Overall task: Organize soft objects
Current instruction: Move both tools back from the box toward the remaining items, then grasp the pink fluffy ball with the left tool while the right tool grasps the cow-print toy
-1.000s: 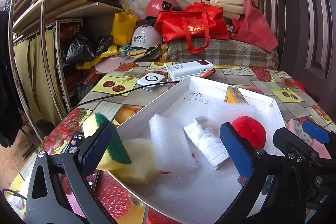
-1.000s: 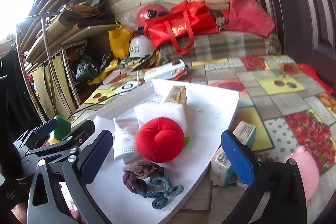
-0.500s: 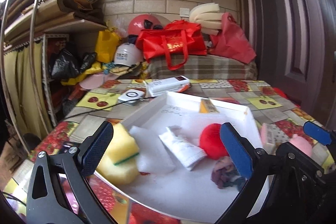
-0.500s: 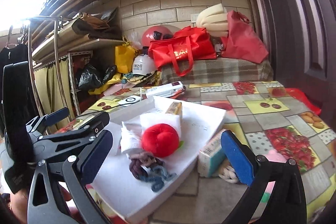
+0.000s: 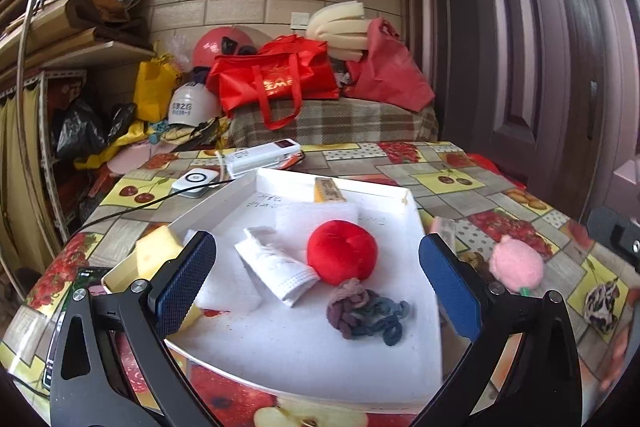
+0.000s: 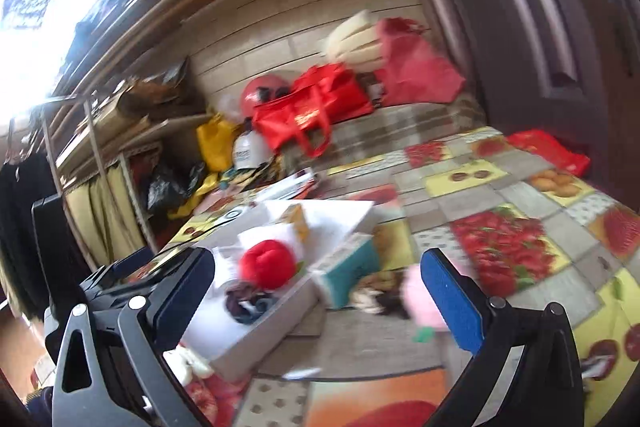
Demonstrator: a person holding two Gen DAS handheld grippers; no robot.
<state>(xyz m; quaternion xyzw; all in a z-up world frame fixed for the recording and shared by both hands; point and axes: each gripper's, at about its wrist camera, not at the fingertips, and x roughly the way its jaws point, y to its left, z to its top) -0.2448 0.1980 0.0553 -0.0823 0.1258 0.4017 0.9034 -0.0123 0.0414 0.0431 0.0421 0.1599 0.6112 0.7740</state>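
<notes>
hovering with fingers spread and empty, the left hand-held gripper (image 5: pixel 316 283) frames a white tray (image 5: pixel 412 215) holding a red plush ball (image 5: pixel 342 257) and hair ties (image 5: pixel 366 315). the right hand-held gripper (image 6: pixel 316 287) is likewise spread, a pink plush toy (image 6: pixel 416 297) just inside its right finger on the tabletop (image 6: pixel 500 195).

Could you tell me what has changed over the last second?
Both grippers rose and pulled back from the white tray, the left gripper swinging right, the right gripper moving fast enough to blur. Both stayed open, holding nothing. The red plush, hair ties and pink plush stayed put.
</notes>
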